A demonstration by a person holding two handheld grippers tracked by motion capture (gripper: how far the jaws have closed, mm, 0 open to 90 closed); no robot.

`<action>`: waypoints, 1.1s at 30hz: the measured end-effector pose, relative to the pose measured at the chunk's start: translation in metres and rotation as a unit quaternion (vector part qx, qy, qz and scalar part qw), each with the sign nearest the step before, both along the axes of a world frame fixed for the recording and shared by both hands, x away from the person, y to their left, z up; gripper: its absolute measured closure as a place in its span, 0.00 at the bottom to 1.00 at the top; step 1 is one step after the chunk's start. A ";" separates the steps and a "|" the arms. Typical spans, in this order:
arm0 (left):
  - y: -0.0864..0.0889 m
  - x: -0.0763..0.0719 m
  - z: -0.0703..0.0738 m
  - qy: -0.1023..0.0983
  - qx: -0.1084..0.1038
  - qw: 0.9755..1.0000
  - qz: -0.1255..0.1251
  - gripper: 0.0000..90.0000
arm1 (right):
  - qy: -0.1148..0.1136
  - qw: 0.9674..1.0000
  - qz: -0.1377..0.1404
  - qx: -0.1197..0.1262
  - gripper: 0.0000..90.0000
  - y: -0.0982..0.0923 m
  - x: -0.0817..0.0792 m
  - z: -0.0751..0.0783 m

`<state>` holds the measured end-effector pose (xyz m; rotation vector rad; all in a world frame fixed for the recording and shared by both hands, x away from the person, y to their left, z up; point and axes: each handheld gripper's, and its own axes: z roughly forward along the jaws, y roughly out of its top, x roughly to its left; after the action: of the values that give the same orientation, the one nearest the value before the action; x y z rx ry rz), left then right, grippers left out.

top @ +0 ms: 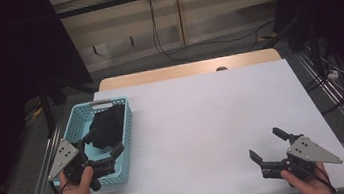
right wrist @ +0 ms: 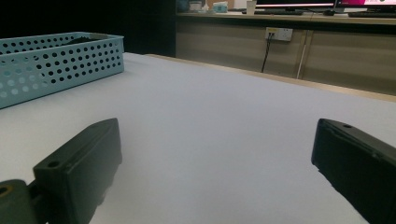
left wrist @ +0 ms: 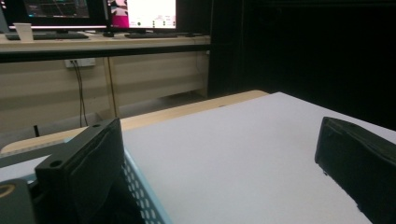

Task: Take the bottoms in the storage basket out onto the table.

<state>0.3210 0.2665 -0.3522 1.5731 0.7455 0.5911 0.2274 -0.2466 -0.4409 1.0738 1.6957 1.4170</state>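
A light blue perforated basket sits at the table's left side with a black cloth bundled inside it. My left gripper hangs open over the basket's near end, jaws spread just in front of the cloth and holding nothing. In the left gripper view its jaws frame the basket rim and bare table. My right gripper rests low at the table's near right, open and empty. The right gripper view looks across the white surface toward the basket at far left.
The white table top stretches between the two grippers, with a wooden strip along its far edge. Beyond it are a low cabinet and trailing cables. Monitors stand on a desk in the background.
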 end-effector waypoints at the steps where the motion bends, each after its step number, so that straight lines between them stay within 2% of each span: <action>1: 0.002 0.003 0.001 0.001 0.000 1.000 0.002 0.02 | 0.001 1.000 0.001 0.000 0.01 0.000 0.000 0.000; 5: 0.008 0.014 0.005 0.007 0.001 1.000 0.013 0.02 | 0.000 1.000 0.001 0.001 0.01 0.000 0.000 0.000; 9: 0.011 0.025 0.007 0.012 0.012 1.000 0.019 0.02 | 0.000 1.000 0.002 0.000 0.01 0.001 0.000 0.000; 26: 0.011 0.058 0.006 0.027 0.030 0.999 0.017 0.02 | 0.001 1.000 0.004 -0.001 0.01 0.001 -0.001 0.000; 33: 0.014 0.074 0.005 0.035 0.042 0.998 0.027 0.02 | 0.001 1.000 0.008 -0.002 0.01 0.002 0.000 0.000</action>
<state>0.3948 0.2808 -0.3473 1.6625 0.8283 0.6161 0.2269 -0.2447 -0.4410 1.0623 1.7101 1.4228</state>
